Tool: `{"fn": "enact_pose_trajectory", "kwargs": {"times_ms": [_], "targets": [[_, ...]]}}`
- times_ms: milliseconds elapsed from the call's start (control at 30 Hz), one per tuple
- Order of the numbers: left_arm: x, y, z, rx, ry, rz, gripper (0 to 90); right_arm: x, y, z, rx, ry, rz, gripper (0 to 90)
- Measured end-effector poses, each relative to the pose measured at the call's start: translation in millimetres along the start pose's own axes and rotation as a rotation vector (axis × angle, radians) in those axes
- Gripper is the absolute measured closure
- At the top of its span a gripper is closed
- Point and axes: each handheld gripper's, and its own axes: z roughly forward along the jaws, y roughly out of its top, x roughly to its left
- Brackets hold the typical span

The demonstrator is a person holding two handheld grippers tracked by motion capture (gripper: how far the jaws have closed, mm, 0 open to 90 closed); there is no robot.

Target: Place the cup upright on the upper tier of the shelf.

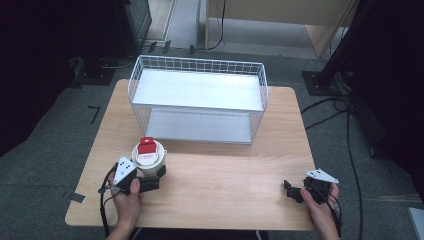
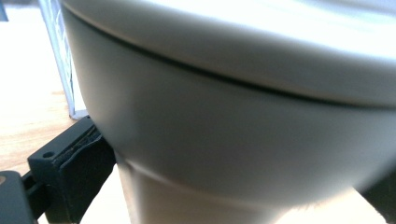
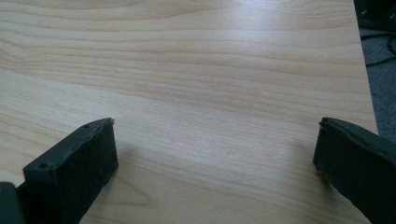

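A white lidded cup (image 1: 148,157) with a red label on its lid stands on the wooden table (image 1: 225,190) at the front left. My left gripper (image 1: 152,176) has its jaws around the cup's lower part. In the left gripper view the cup (image 2: 233,121) sits very close between the jaws, with the left finger (image 2: 74,163) pressed against its side. My right gripper (image 1: 290,190) rests at the front right of the table. Its jaws stand wide apart over bare wood in the right gripper view (image 3: 215,154), with nothing between them.
A white wire rack (image 1: 197,97) with two shelves stands across the back half of the table, just behind the cup. A corner of it (image 2: 60,56) appears in the left gripper view. Cables lie on the grey floor to the right.
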Motion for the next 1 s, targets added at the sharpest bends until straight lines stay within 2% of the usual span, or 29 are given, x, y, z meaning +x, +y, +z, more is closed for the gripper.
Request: {"fn": "enact_pose_trajectory", "kwargs": {"times_ms": [100, 233, 300, 633, 767, 833, 1000], "targets": [[0.5, -0.3, -0.6, -0.024, -0.005, -0.017, 0.0, -0.3, -0.1, 0.0, -0.002, 0.004, -0.007, 0.0], [-2.9, 0.0, -3.7, -0.056, 0.025, 0.037, 0.0, -0.3, -0.1, 0.0, -0.001, 0.004, -0.007, 0.0], [-3.2, 0.7, -4.4, -0.061, 0.02, 0.028, 1.3, -0.4, -0.1, -0.1, -0.001, 0.005, -0.009, 0.0], [-1.0, 0.5, -1.0, -0.043, 0.009, 0.024, 1.6, -0.2, -0.2, -0.3, 0.001, 0.007, -0.008, 0.0], [-2.7, 0.4, -1.1, -0.045, 0.031, 0.054, 4.5, -0.1, -0.2, -0.3, 0.001, 0.007, -0.008, 0.0], [-3.6, -0.4, -1.4, -0.04, 0.06, 0.084, 8.0, -0.2, -0.2, -0.3, 0.001, 0.007, -0.008, 0.0], [-1.1, 0.8, -0.6, -0.045, 0.052, 0.072, 9.6, -0.2, -0.2, -0.2, 0.001, 0.007, -0.008, 0.0]]}}
